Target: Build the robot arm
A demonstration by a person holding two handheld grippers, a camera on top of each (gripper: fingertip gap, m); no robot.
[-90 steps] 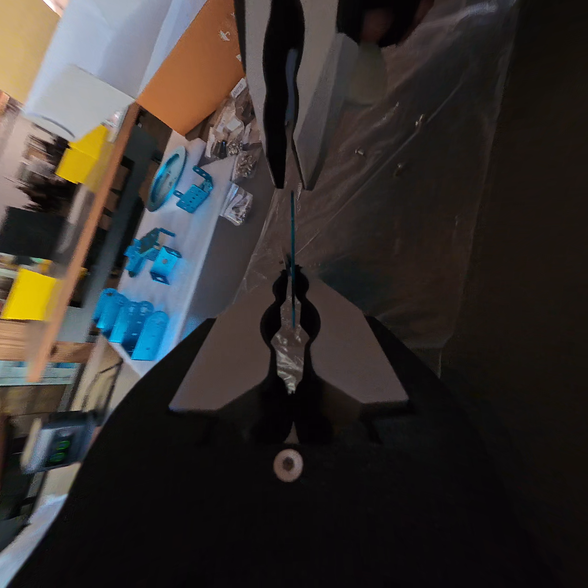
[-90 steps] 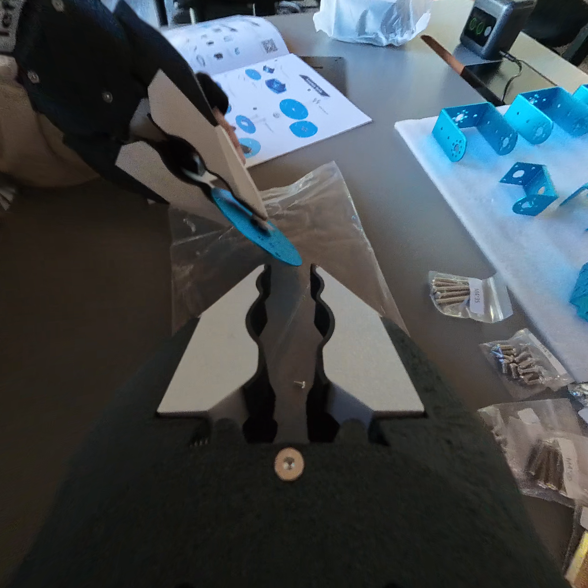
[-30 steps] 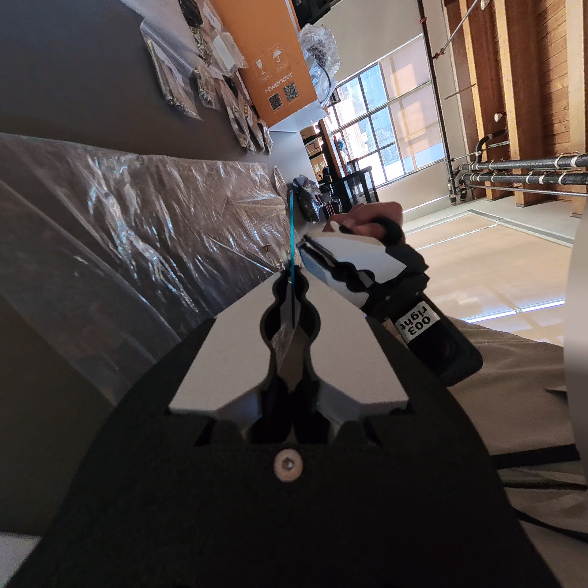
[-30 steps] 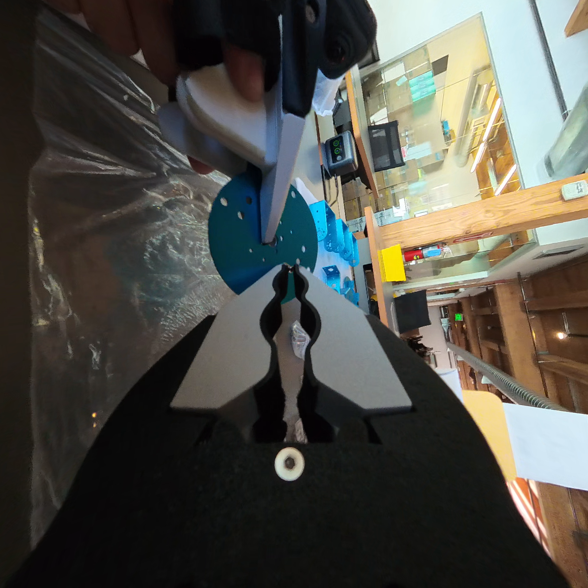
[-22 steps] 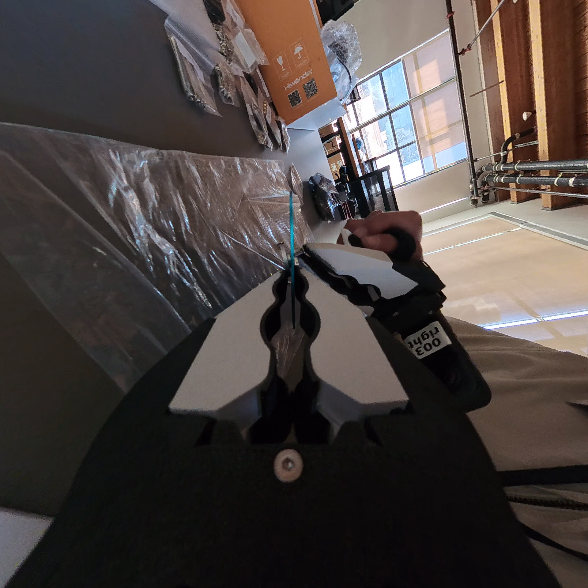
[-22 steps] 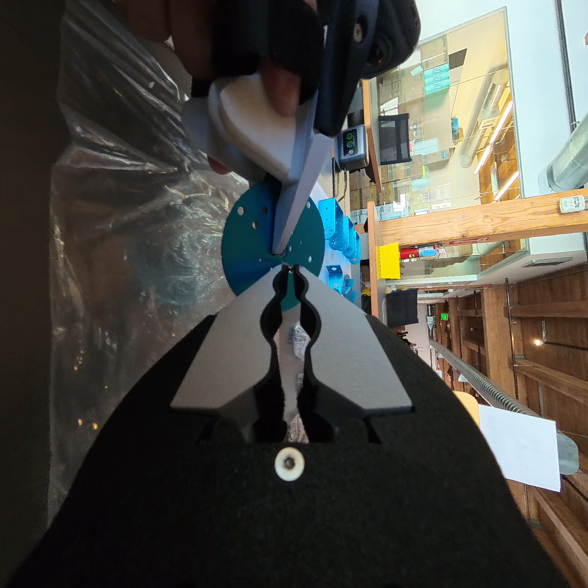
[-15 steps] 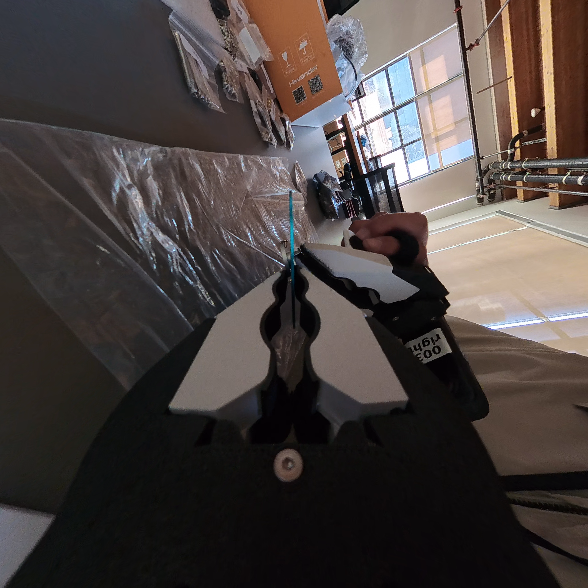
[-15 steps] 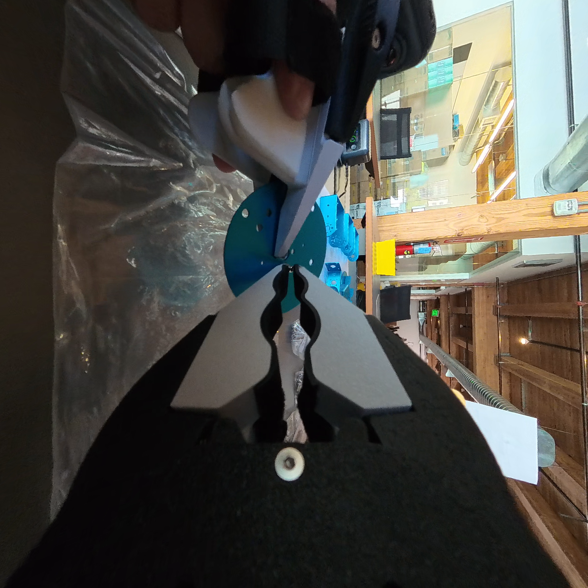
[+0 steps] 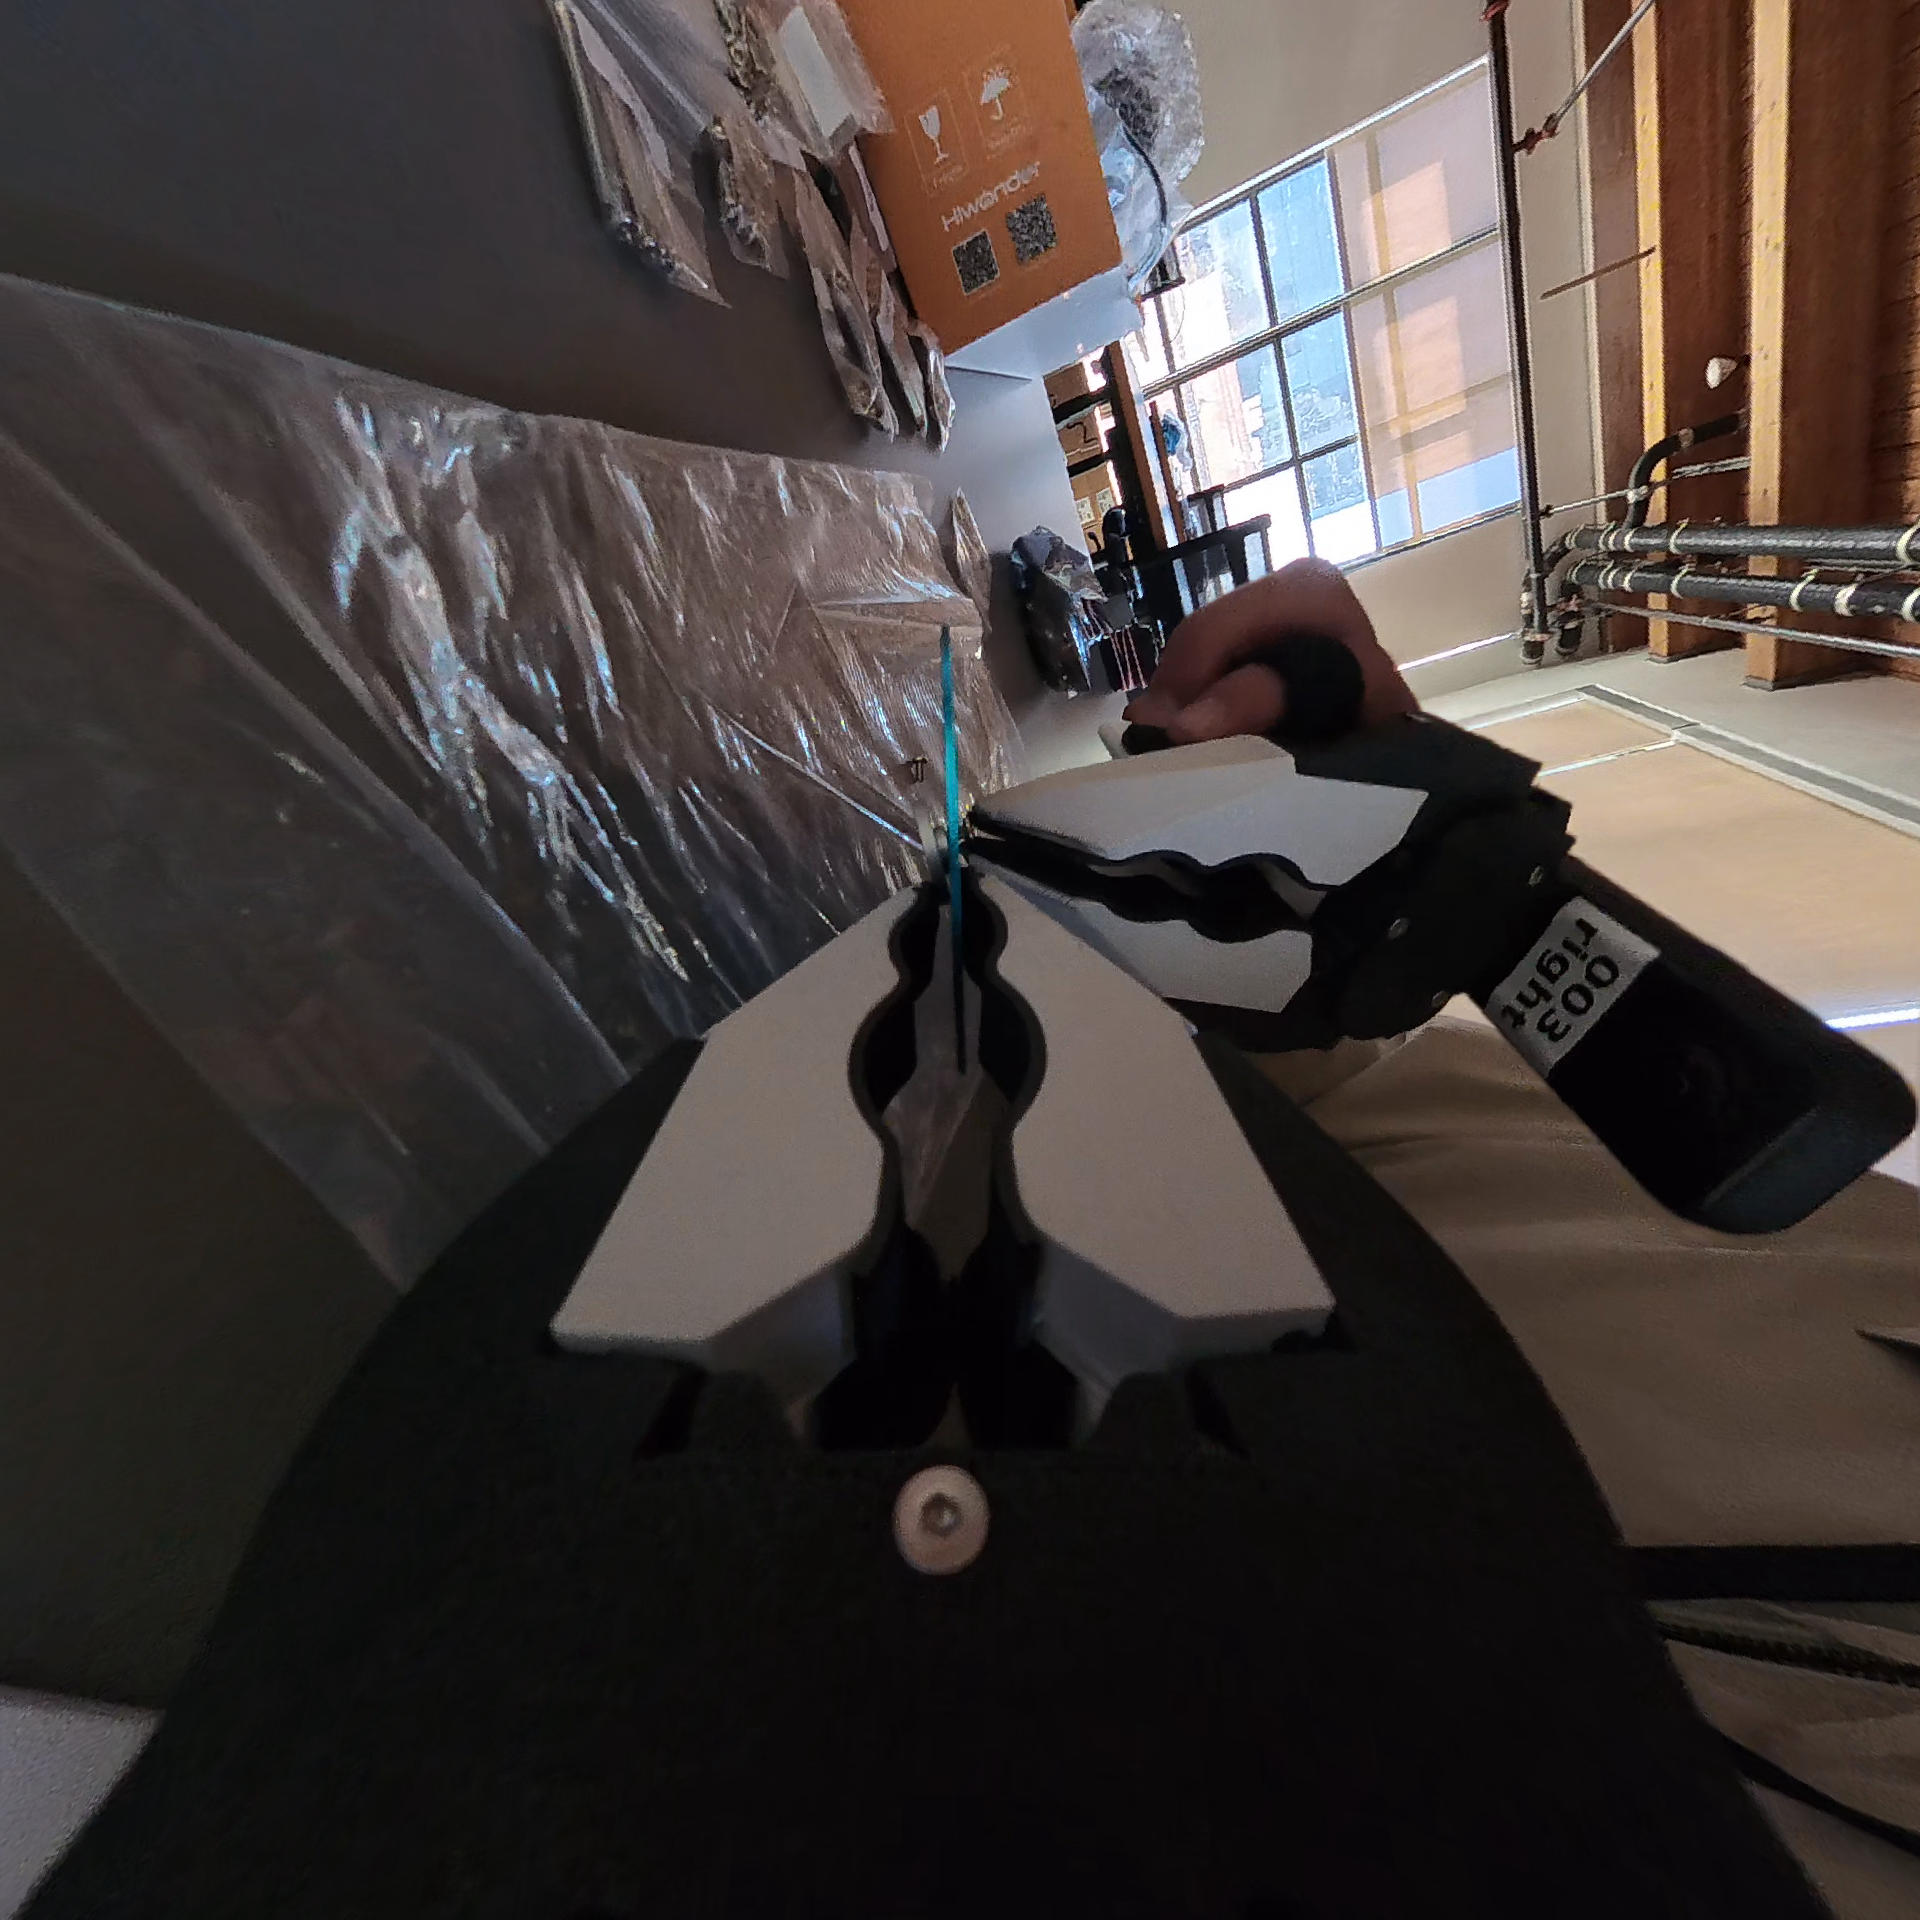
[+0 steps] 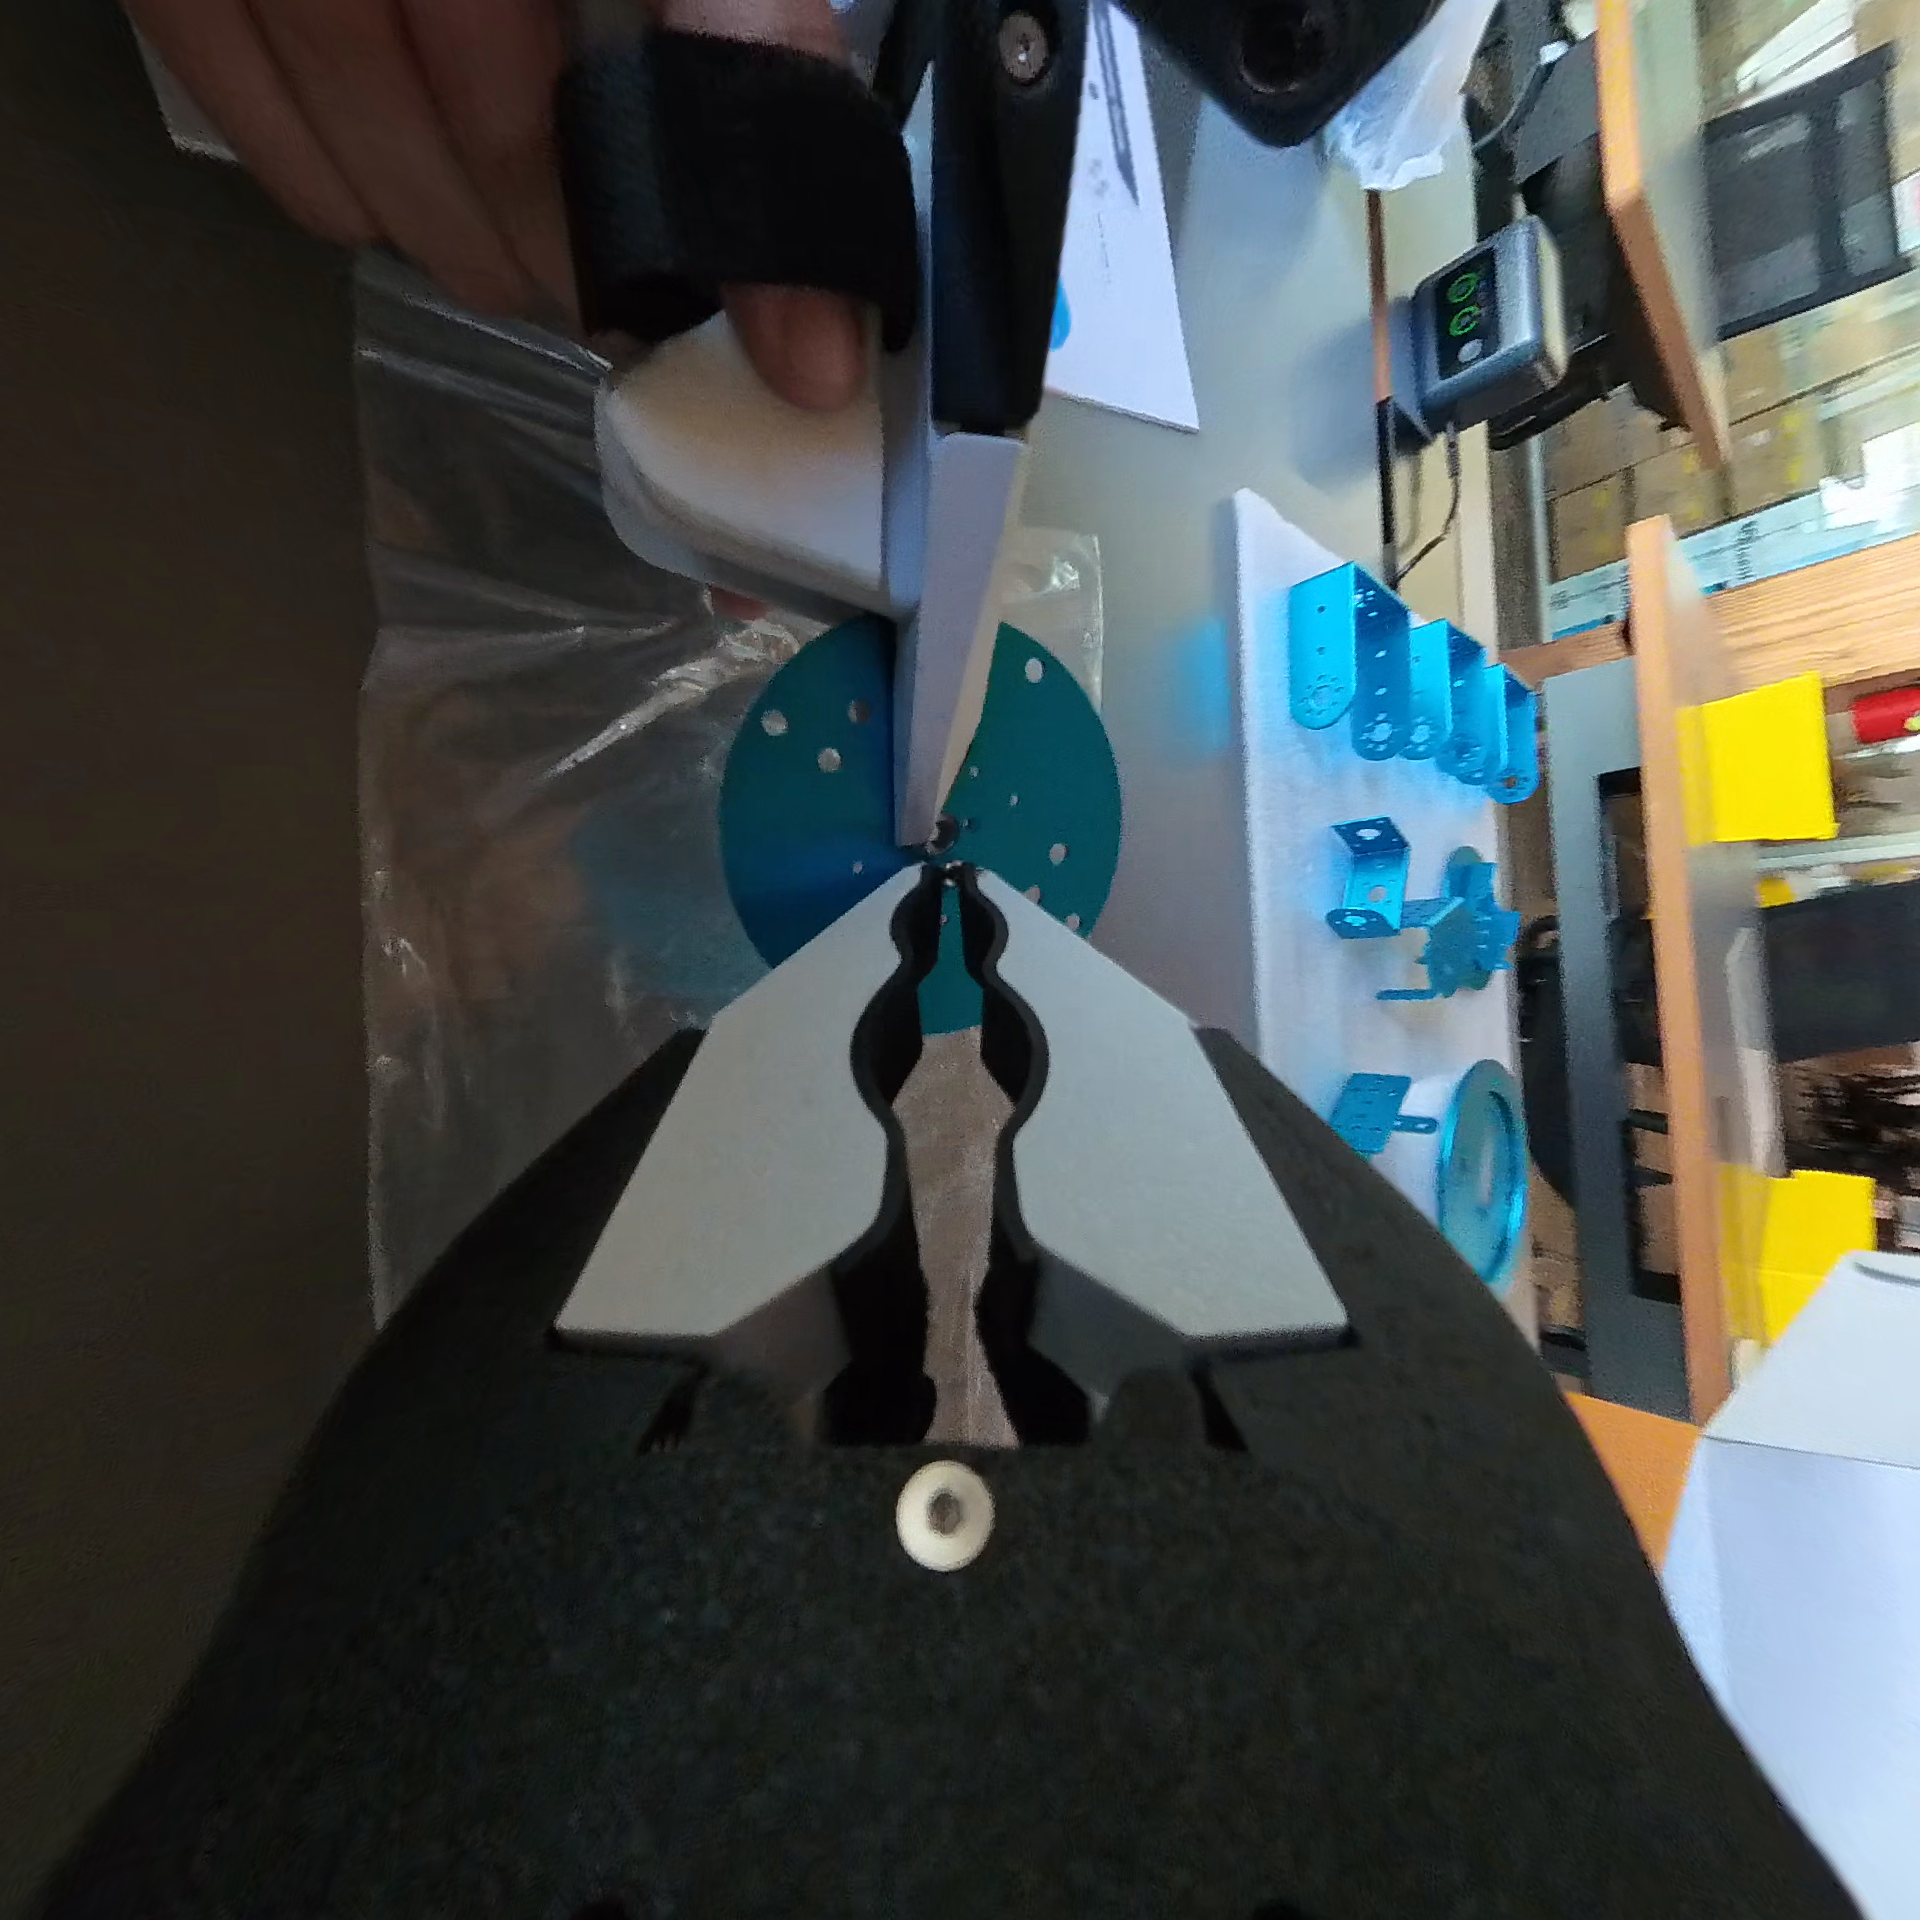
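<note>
— What's biggest here?

— The matte grey table [image 9: 312, 260], in a room with timber posts and a gridded window. A crinkled clear plastic bag [image 9: 468, 644] lies on it, glossy with creases. At one o'clock from the bag in the left wrist view stands an orange cardboard box [image 9: 987, 177].

— And the tongs?

— The left gripper [image 9: 951, 904] is pinching a thin, round blue metal disc [image 10: 810, 831] drilled with small holes. It comes in from twelve o'clock in the right wrist view and holds the disc above the bag. The right gripper [image 10: 945, 878] has its tips pressed together on a small silver part [image 9: 928, 831] at the disc's centre — what kind, I cannot tell.

— Anything beside them?

— At three o'clock from the disc, anodised blue brackets [image 10: 1403, 686] sit on a white foam sheet [image 10: 1288, 727].
</note>
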